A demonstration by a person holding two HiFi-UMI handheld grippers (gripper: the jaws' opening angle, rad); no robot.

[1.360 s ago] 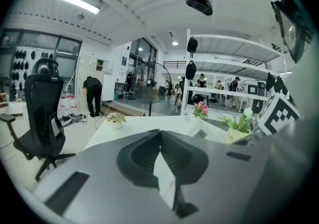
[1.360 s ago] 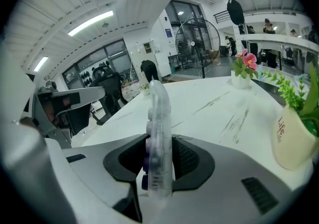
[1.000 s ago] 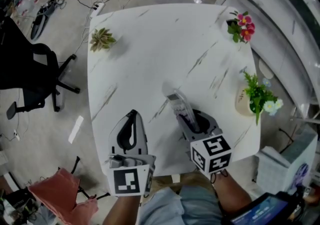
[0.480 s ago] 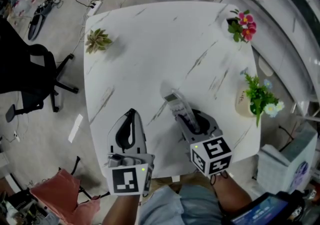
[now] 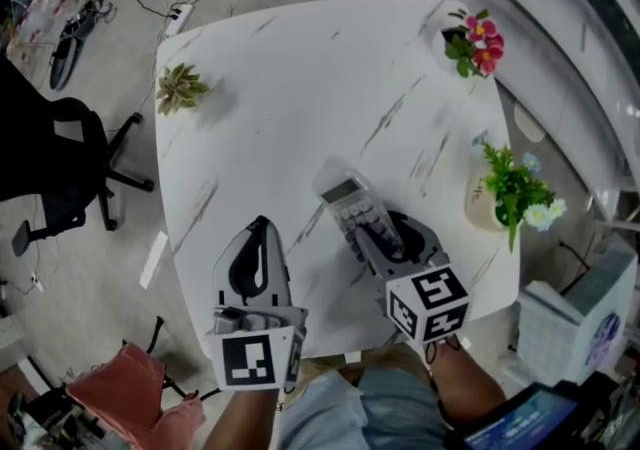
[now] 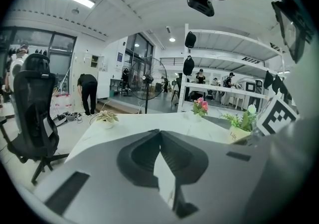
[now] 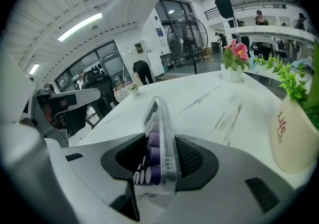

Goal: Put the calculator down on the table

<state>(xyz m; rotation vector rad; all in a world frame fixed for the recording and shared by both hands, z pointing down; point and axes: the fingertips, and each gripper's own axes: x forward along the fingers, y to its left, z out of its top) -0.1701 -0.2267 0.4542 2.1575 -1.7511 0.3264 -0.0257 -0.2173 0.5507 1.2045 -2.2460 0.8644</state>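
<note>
Looking down in the head view, we note the white table (image 5: 300, 88) with the calculator (image 5: 352, 203) toward its 5 o'clock edge, keys and display showing, its lower end between the jaws of the right gripper (image 5: 375, 235). The left gripper (image 5: 262, 224) sits at 7 o'clock, jaw tips meeting. A succulent (image 5: 178, 88) is at 10 o'clock, pink flowers (image 5: 478, 38) at 2, and a cream pot (image 5: 485, 206) at 4.

Left gripper view: we see the left gripper (image 6: 159, 131) pressed together on nothing, over the table (image 6: 144, 122).

Right gripper view: the right gripper (image 7: 162, 141) is opening. The calculator (image 7: 159, 118) stands on edge between the jaws, leaning on the 3 o'clock pad, with a gap at 9 o'clock.
</note>
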